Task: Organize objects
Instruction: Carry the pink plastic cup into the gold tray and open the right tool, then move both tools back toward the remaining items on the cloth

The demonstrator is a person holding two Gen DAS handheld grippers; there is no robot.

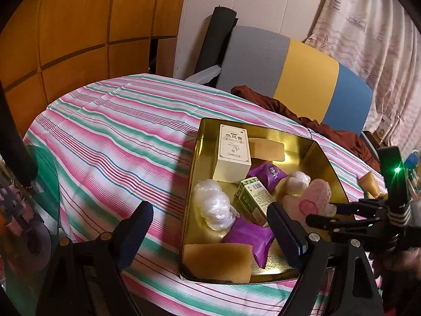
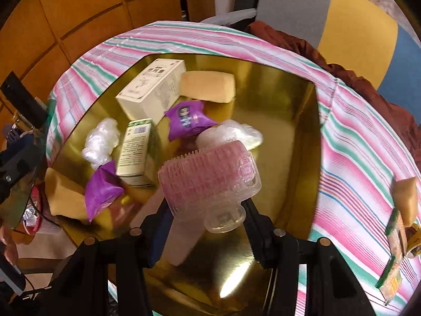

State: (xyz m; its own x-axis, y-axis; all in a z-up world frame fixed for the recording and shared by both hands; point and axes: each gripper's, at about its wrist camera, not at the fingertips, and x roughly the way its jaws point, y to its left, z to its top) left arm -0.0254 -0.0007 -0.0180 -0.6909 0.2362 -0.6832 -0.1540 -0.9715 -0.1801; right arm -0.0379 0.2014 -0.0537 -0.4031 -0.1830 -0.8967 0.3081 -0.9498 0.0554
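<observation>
A gold tin tray (image 1: 194, 184) (image 2: 294, 121) sits on the striped tablecloth. It holds a cream box (image 1: 232, 155) (image 2: 152, 89), a green box (image 1: 256, 197) (image 2: 135, 147), two purple packets (image 1: 248, 234) (image 2: 188, 119), tan blocks (image 1: 218, 262) (image 2: 208, 85) and clear-wrapped white balls (image 1: 213, 205) (image 2: 100, 141). My right gripper (image 2: 208, 226) (image 1: 321, 214) is shut on a translucent pink plastic item (image 2: 210, 176) (image 1: 313, 197) above the tray's near right part. My left gripper (image 1: 210, 237) hangs open over the tray's near left corner, holding nothing.
On the cloth (image 2: 355, 158) right of the tray lie a tan block (image 2: 406, 200), a green box (image 2: 393, 268) and a tape roll (image 2: 414, 242). A grey, yellow and blue chair (image 1: 305, 79) with brown fabric (image 1: 265, 100) stands behind the table. Wooden panels (image 1: 79, 26) line the left.
</observation>
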